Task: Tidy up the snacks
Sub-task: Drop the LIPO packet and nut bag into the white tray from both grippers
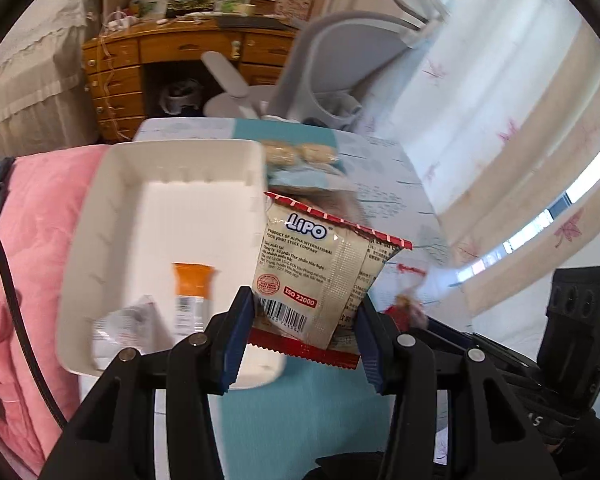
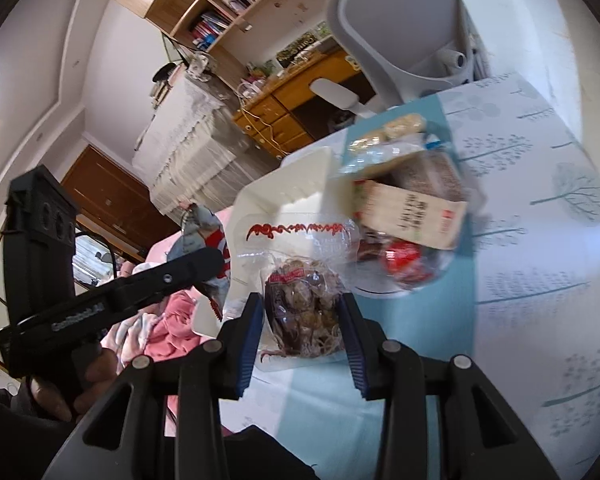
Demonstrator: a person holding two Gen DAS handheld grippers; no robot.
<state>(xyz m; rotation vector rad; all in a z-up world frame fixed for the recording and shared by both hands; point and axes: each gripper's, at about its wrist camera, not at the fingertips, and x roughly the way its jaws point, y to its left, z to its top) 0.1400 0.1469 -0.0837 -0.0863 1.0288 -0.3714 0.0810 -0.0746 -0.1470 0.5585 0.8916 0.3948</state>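
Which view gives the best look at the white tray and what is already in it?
The left wrist view: the white tray faces the camera, open, with an orange packet inside. In the right wrist view the tray is mostly hidden behind the clear snack bag held in the right tool.

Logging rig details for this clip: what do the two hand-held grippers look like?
Both match: the left hand-held gripper and right hand-held gripper have black linkage arms with silver pivot pins and ribbed blue finger pads. The right wrist view shows white lettering on the left unit's black body, and a black cable trails from it.
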